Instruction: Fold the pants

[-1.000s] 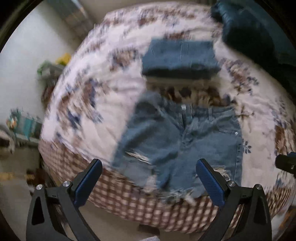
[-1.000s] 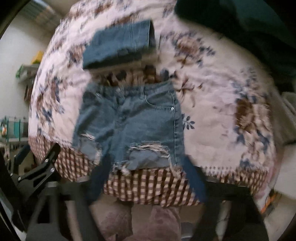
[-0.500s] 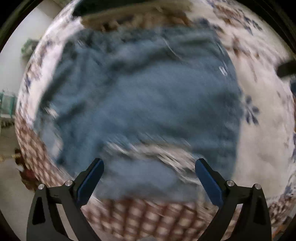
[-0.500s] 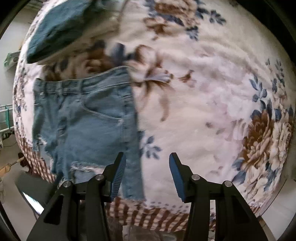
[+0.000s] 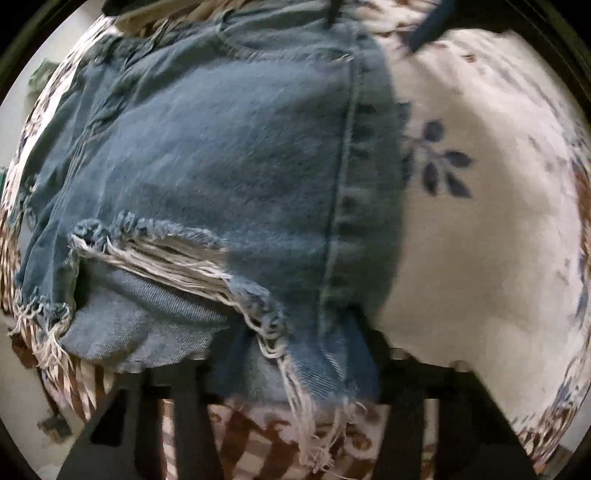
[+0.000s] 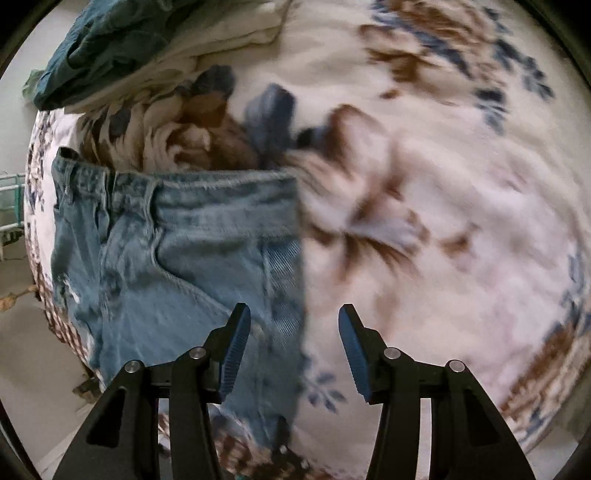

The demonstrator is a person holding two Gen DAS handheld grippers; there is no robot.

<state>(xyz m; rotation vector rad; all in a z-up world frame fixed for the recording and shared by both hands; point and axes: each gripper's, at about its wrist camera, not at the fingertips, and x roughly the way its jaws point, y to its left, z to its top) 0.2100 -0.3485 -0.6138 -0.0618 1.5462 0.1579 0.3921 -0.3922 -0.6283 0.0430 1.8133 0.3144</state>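
Ripped blue denim shorts (image 5: 229, 177) lie flat on a floral blanket (image 5: 491, 240), frayed hems toward the bed's near edge. My left gripper (image 5: 295, 373) is at the right leg's hem; denim covers its fingertips, so its jaws are hidden. In the right wrist view the shorts (image 6: 177, 258) lie with the waistband up. My right gripper (image 6: 291, 347) is open, straddling the shorts' right side seam, one finger over denim and one over blanket. Its fingers also show at the top of the left wrist view (image 5: 428, 22).
A folded denim piece on a cream cloth (image 6: 110, 40) lies beyond the waistband. The blanket's checked border (image 5: 258, 443) hangs over the bed's near edge, with floor (image 6: 26, 354) at the left. Open blanket (image 6: 461, 221) spreads to the right.
Both grippers have dropped close to the shorts. The left has reached the right leg hem, its fingers now under denim. The right has moved up along the right side seam, still open.
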